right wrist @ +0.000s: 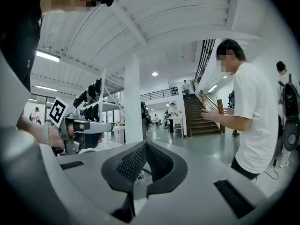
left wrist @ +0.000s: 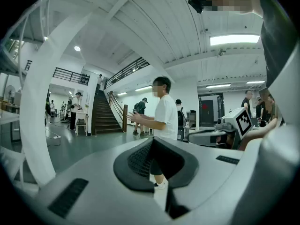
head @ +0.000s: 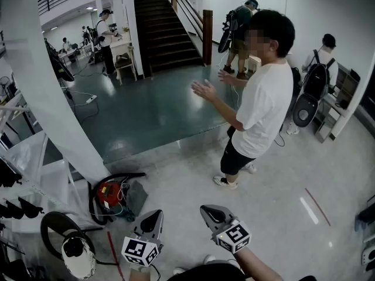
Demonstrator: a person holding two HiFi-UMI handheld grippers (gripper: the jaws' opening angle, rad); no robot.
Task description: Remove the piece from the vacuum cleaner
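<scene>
The vacuum is seen on the floor at 8 o'clock in the head view, ringed by its black hose, at the foot of a white pillar. A grey cloth lies at its 3 o'clock. The left gripper and right gripper are held at 6 o'clock, jaws pressed together on nothing. A person stands at 1 o'clock.

Right gripper has its jaws pressed together, nothing between them. The left gripper pokes in from the left with its marker cube facing us. There's a white pillar dead ahead, stairs further back, and a person in a white t-shirt close by on the right, hands held out.
</scene>
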